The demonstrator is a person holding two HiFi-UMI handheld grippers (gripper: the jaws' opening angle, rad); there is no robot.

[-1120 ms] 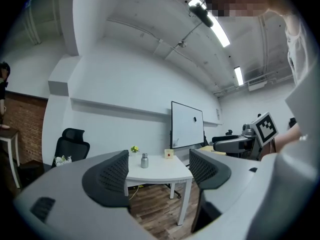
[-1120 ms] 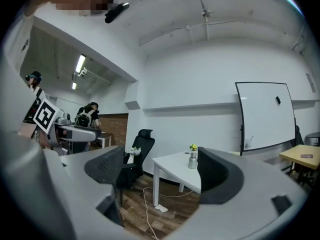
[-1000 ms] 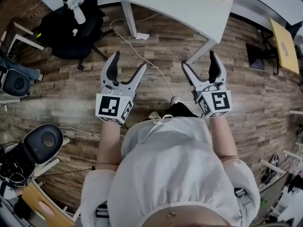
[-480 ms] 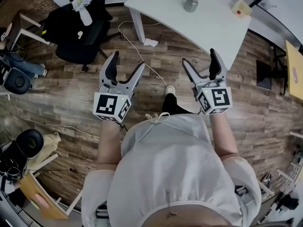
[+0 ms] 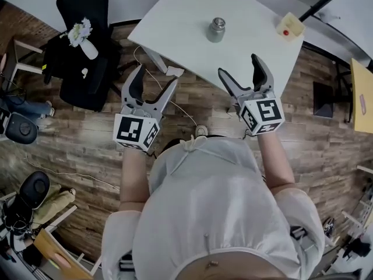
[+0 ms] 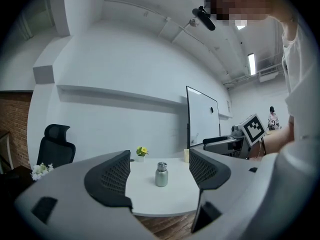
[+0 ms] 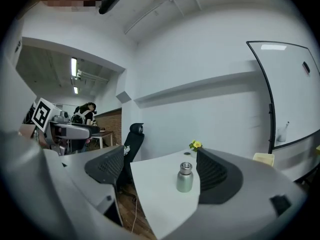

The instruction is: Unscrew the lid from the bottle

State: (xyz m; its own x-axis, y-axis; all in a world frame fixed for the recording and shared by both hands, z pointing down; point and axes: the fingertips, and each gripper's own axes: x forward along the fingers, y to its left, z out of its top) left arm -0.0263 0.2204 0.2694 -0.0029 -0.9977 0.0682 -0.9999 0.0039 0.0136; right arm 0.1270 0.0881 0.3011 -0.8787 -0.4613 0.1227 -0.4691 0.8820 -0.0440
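- Bottle (image 5: pixel 216 31): a short cylinder of dull brushed metal, upright on the white worktop (image 5: pixel 175 22) and well apart from both grippers. Its narrower, shinier round lid (image 5: pixel 218 22) sits on the neck.
- Left gripper (image 5: pixel 157 76): smooth grey plastic with a black-and-white marker cube at its base. The curved jaws are spread wide and hold nothing, and their dark pads carry a fine grid texture. It hangs over the floor just short of the worktop.
- Right gripper (image 5: pixel 239 66): same build, jaws likewise spread and empty, held over the worktop's near edge. In its own view the bottle stands far off in the gap.
- Worktop surface: flat, matte and sharp-cornered. A small cream box (image 5: pixel 289 25) with a red dot lies towards one edge, and a little pot of yellow flowers (image 6: pixel 142 152) stands at the far side.
- Floor (image 5: pixel 76 133): worn brown wooden planks. A black padded office chair (image 5: pixel 87 16) carries a white vase (image 5: pixel 87 46) of pale flowers.
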